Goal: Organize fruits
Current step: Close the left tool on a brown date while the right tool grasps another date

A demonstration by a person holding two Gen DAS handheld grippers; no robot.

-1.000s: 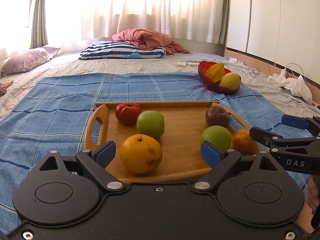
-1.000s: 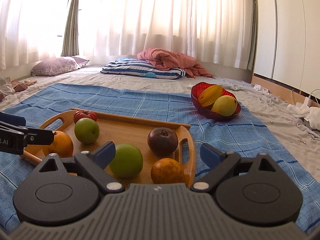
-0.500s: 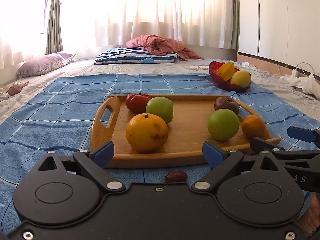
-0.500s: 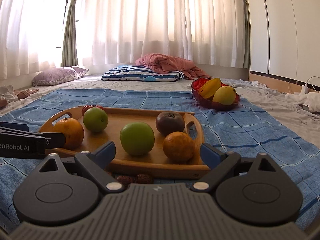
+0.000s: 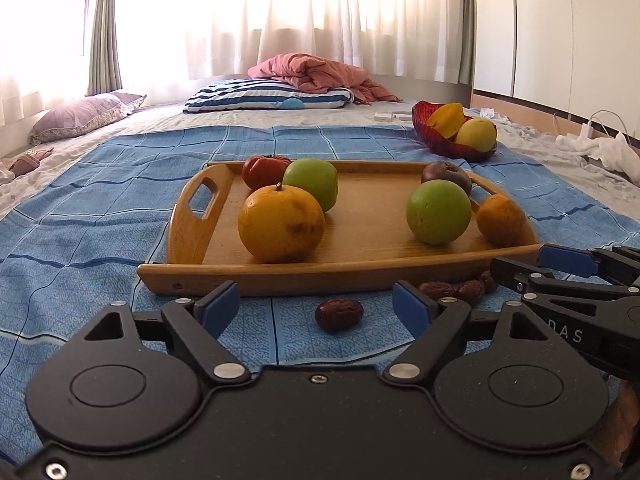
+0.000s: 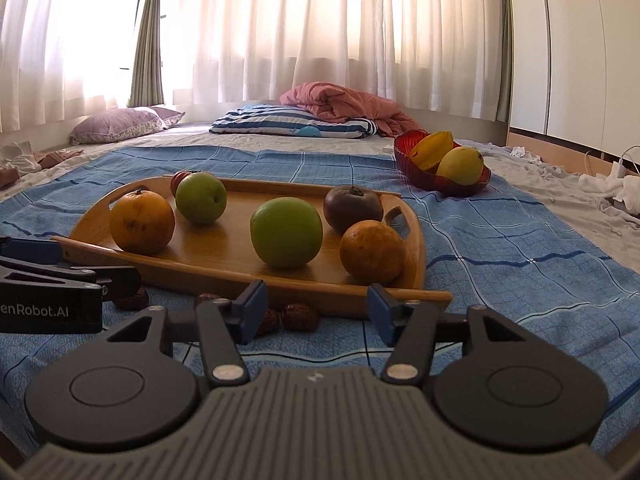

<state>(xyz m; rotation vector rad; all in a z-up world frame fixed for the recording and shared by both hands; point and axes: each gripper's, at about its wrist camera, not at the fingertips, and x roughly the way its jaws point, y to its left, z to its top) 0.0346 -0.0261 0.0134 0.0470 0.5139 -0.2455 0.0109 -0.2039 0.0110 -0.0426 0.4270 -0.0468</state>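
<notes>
A wooden tray [image 5: 192, 224] on the blue cloth carries two oranges, two green apples [image 5: 438, 212], a red tomato and a dark fruit. Several red dates lie on the cloth before its near rim. My left gripper [image 5: 316, 308] hangs low over the cloth, its jaws closing around one date [image 5: 339, 314] without touching it. My right gripper [image 6: 318, 312] is closing too, with a date [image 6: 300, 316] between its fingers near the left one and another [image 6: 270, 320] half hidden behind that finger. Each gripper shows in the other's view: the right gripper [image 5: 518, 262], the left gripper [image 6: 100, 264].
A red bowl [image 6: 440, 182] with yellow fruit stands beyond the tray at the right. Farther back lie a striped pillow [image 5: 268, 96], a pink blanket and a purple pillow [image 5: 84, 114]. White cloth and cables lie at the far right. Blue cloth surrounds the tray.
Both grippers have sunk to the cloth in front of the tray, bringing the dates into view. Both pairs of jaws have narrowed, the right more than the left.
</notes>
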